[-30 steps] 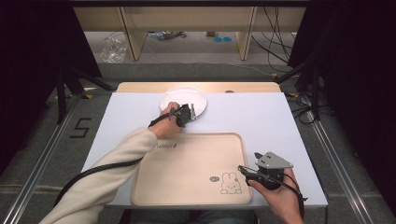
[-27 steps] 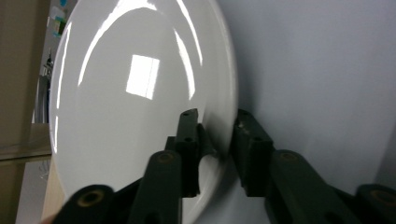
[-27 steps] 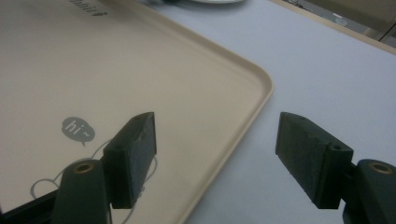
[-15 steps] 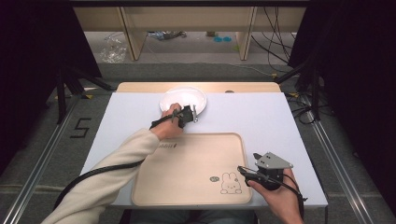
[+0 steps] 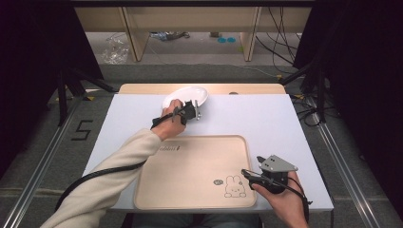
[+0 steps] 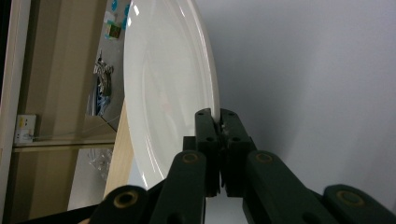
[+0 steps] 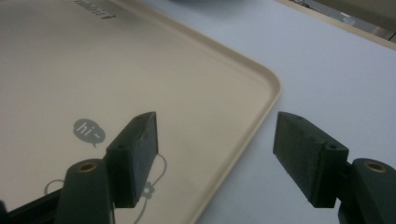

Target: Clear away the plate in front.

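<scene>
Left gripper (image 5: 196, 110) fingers (image 6: 208, 135) clenching plate (image 5: 186, 97) rim, just closing on it; plate tilting off counter (image 5: 266, 118). Lifting slowly, keeping level. Right gripper (image 7: 215, 154) fingers released, straddling tray (image 7: 224, 88) edge.

Beige tray (image 5: 190, 175) with rabbit print (image 5: 233, 186) on white table (image 5: 266, 118).

Beyond the left hand-held gripper (image 5: 196, 112) I see wooden shelving legs (image 5: 134, 37) on a grey floor (image 5: 199, 52), cables (image 5: 280, 42) trailing right, black curtains (image 5: 33, 42) flanking both sides.
</scene>
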### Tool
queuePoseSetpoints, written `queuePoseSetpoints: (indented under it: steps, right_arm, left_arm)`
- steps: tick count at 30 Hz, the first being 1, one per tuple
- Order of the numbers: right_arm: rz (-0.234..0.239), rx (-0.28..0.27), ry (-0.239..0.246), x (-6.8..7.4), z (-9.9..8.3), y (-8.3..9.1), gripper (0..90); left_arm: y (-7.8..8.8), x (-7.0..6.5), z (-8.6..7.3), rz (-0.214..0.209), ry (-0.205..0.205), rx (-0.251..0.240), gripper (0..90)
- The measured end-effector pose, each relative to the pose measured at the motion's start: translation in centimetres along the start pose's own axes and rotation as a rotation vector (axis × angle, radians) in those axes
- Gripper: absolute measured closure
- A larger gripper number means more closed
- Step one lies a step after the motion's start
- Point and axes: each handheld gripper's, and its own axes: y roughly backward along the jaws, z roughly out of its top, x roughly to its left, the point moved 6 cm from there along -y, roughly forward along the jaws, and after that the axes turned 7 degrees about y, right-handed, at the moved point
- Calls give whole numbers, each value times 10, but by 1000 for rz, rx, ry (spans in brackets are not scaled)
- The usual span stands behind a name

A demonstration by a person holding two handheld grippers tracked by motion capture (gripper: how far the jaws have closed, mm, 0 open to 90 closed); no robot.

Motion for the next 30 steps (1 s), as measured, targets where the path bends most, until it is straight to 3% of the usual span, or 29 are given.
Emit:
queuePoseSetpoints:
  steps: [4, 5, 6, 15, 16, 17, 18, 20, 22, 30]
  right_arm:
    - [1, 1, -1, 0, 0, 0, 321]
    - [1, 1, -1, 0, 0, 0, 320]
    - [0, 0, -1, 0, 0, 0, 320]
    - [1, -3, -1, 0, 1, 0, 320]
    - [2, -3, -4, 0, 1, 0, 318]
    - [2, -4, -6, 1, 1, 0, 318]
    - [2, -5, -4, 0, 1, 0, 318]
    - [2, -6, -4, 1, 1, 0, 318]
    - [2, -5, -5, 1, 1, 0, 319]
    - [1, -5, -5, 0, 1, 0, 319]
  left_arm:
    - [2, 2, 0, 11, -47, 23, 878]
    - [2, 2, 0, 13, -43, 12, 878]
    - [3, 3, 0, 8, -68, 34, 878]
    - [4, 1, -1, 20, -73, 20, 877]
    - [6, 2, -2, 22, -92, 39, 878]
    - [6, 1, -3, 21, -89, 37, 878]
    - [4, -1, -2, 25, -56, 5, 877]
    - [4, -2, -3, 30, -60, 6, 877]
    - [6, -1, -3, 45, -93, 8, 878]
    - [11, -1, -4, 59, -115, -4, 878]
